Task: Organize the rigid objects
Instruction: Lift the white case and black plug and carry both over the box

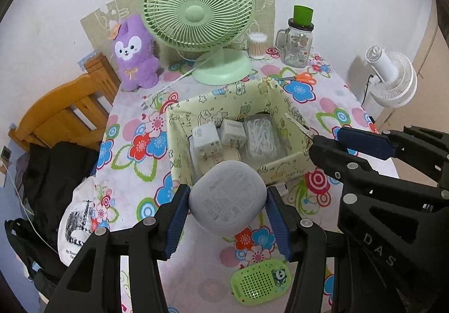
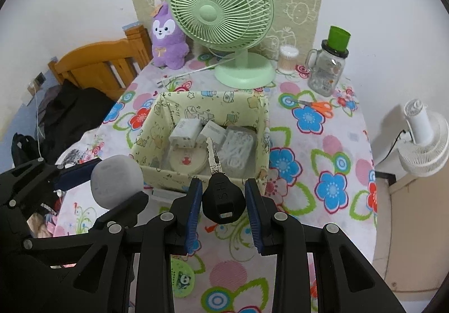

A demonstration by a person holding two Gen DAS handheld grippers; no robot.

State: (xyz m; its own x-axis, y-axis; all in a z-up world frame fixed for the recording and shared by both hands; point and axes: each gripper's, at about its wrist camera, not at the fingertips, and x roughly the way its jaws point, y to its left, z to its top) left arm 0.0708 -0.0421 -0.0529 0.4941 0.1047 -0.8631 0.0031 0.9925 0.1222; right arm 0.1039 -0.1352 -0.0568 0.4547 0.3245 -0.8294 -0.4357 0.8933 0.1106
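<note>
My left gripper is shut on a grey rounded case, held just in front of the near wall of a pale patterned storage box. The case also shows in the right wrist view. My right gripper is shut on a black-headed key whose blade points over the box's near wall. Inside the box lie two white chargers, a round cream compact and a clear packet of white pieces.
A green desk fan, purple plush, cotton-swab tub, glass jar with green lid and orange scissors stand behind the box. A green panda case lies on the flowered tablecloth. A wooden chair stands at left, a white fan at right.
</note>
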